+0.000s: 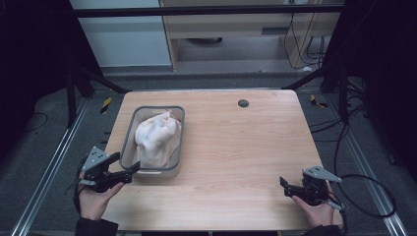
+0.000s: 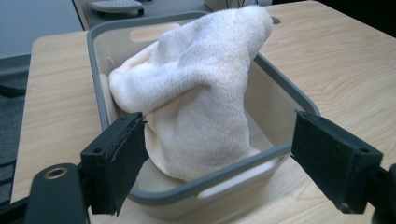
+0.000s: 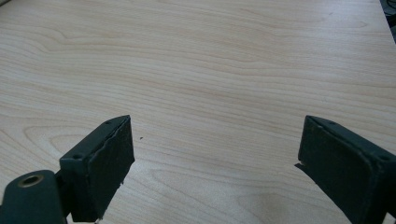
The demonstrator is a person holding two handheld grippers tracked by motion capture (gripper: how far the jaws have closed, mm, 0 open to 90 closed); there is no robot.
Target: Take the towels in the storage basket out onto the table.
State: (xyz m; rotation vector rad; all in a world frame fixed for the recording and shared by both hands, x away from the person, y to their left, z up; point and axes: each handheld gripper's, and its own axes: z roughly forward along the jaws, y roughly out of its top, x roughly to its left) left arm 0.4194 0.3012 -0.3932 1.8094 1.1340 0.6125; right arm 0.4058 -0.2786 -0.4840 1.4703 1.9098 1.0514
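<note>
A cream towel [image 1: 156, 137] lies bunched in a grey-rimmed rectangular bin [image 1: 129, 132] on the left half of the wooden table [image 1: 246, 147]. In the left gripper view the towel [image 2: 196, 93] stands heaped above the bin's rim [image 2: 261, 156]. My left gripper [image 1: 125, 164] is open at the bin's near left corner, its jaws spread on either side of the near rim, touching nothing [image 2: 219, 163]. My right gripper [image 1: 284, 186] is open near the table's front right, with bare wood between its jaws [image 3: 215, 158].
A small dark round hole [image 1: 243, 103] sits near the table's far edge. Cables [image 1: 364, 187] trail on the floor to the right. Metal rails run along both sides of the table. Shelving stands behind.
</note>
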